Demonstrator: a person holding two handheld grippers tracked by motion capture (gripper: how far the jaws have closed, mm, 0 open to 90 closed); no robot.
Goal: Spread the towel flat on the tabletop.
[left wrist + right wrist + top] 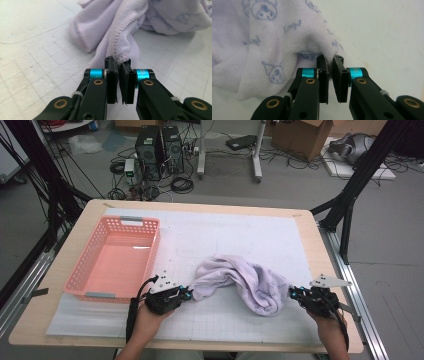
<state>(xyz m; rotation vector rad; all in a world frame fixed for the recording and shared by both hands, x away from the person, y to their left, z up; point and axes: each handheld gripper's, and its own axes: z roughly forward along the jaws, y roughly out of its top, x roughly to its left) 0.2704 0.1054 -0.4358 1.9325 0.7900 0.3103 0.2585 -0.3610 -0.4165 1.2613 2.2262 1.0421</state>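
A pale lilac towel [240, 282] lies bunched on the white gridded mat, printed with small cartoon faces [262, 37]. At its left end my left gripper [188, 292] is shut on a stitched hem [120, 47], the fabric pinched between the pads [118, 65]. Off the towel's right side my right gripper [292, 293] is shut on a corner of the towel, cloth caught between its pads [330, 61]. A hand holds each gripper near the table's front edge.
A pink plastic basket [80, 280] stands on the left of the mat, just beyond the left gripper, with nothing in it. The wooden table's edge [330, 265] runs close to the right gripper. Computers, cables and boxes sit on the floor behind.
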